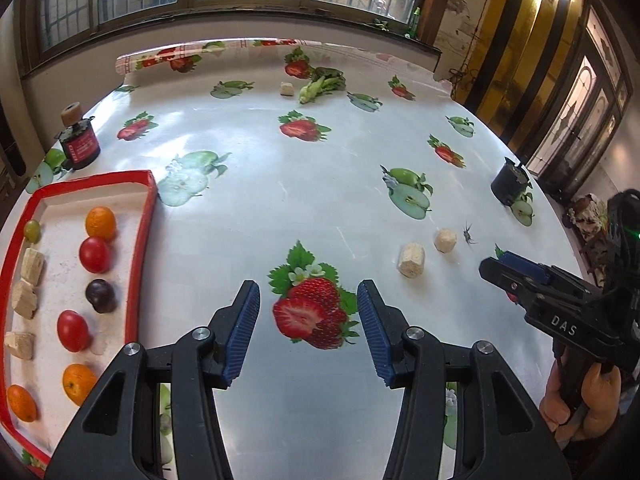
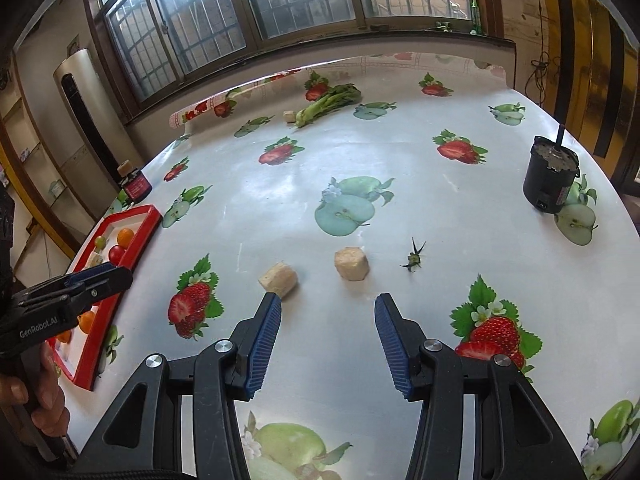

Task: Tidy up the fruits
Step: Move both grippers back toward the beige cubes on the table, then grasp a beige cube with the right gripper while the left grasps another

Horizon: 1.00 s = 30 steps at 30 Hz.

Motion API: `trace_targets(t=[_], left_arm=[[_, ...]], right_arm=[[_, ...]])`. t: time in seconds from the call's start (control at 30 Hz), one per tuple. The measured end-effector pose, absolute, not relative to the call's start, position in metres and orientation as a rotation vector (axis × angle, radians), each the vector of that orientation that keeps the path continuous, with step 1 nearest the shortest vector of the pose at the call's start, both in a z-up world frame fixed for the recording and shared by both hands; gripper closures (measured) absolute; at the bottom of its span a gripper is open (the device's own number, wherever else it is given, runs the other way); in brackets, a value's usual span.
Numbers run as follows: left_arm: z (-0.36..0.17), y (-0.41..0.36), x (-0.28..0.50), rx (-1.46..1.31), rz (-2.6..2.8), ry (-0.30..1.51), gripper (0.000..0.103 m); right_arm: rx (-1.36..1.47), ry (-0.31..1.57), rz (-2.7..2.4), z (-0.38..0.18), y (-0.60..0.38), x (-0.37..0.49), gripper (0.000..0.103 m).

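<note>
Looking down my left gripper (image 1: 308, 320), I see its blue pads spread wide with nothing between them, hanging over a printed strawberry on the tablecloth (image 1: 280, 184). My right gripper (image 2: 327, 328) is likewise released and empty, jaws apart above the bare cloth. Just ahead of its left pad lies a pale cube (image 2: 279, 278), with a second pale chunk (image 2: 351, 264) beside it and a small green stem (image 2: 414, 258) further right. Left of my left gripper sits the red-rimmed tray (image 1: 141, 216), holding the fruits: an orange one (image 1: 100, 222) at the top, a red one (image 1: 94, 255) below it, then a dark plum (image 1: 100, 295), another red fruit (image 1: 72, 330) and two more orange ones, plus a green grape (image 1: 32, 230) and several pale cubes along the far wall. Beyond the tray stands a dark red jar (image 1: 79, 147). A black canister (image 2: 551, 178) sits at the right, and a leafy green vegetable (image 2: 326, 104) lies near the window edge.
</note>
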<state>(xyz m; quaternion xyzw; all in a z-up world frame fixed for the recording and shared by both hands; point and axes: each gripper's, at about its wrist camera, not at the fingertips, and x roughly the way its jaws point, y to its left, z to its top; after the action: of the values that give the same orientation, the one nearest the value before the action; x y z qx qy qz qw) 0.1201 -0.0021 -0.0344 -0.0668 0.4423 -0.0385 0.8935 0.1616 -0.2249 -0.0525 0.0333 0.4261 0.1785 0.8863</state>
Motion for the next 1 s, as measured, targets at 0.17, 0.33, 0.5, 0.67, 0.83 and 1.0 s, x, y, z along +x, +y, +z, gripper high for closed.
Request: trace_targets(t=[0.17,0.33,0.5,0.67,0.83,1.0], left_arm=[[-0.048,-0.021,0.127,-0.124,-0.11,0.957,0.054],[-0.058,-0.038,0.14,-0.112,-0.143,0.992,0.054],[-0.071,-0.063,0.159,-0.096,-0.188,1.036,0.054],[-0.081,-0.089,0.179,-0.073,-0.228,1.061,0.054],[-0.086,-0.107,0.189,0.006,-0.203,1.015,0.082],[-0.081,-0.095,0.182,-0.002,-0.196,1.001,0.081]], right_arm=[[0.071,0.932,0.36,-0.071,-0.227,0.189,0.061],[0.065,0.962,0.376,-0.085,-0.217,0.217,0.062],[0.073,0.971,0.368,-0.092,-0.222,0.231,0.075],[0.138,0.877,0.335,-0.065,-0.257,0.209,0.075],[0.186,0.865,0.31,-0.058,-0.277,0.197,0.075],[0.195,0.869,0.321,-0.059,-0.273,0.192,0.075]])
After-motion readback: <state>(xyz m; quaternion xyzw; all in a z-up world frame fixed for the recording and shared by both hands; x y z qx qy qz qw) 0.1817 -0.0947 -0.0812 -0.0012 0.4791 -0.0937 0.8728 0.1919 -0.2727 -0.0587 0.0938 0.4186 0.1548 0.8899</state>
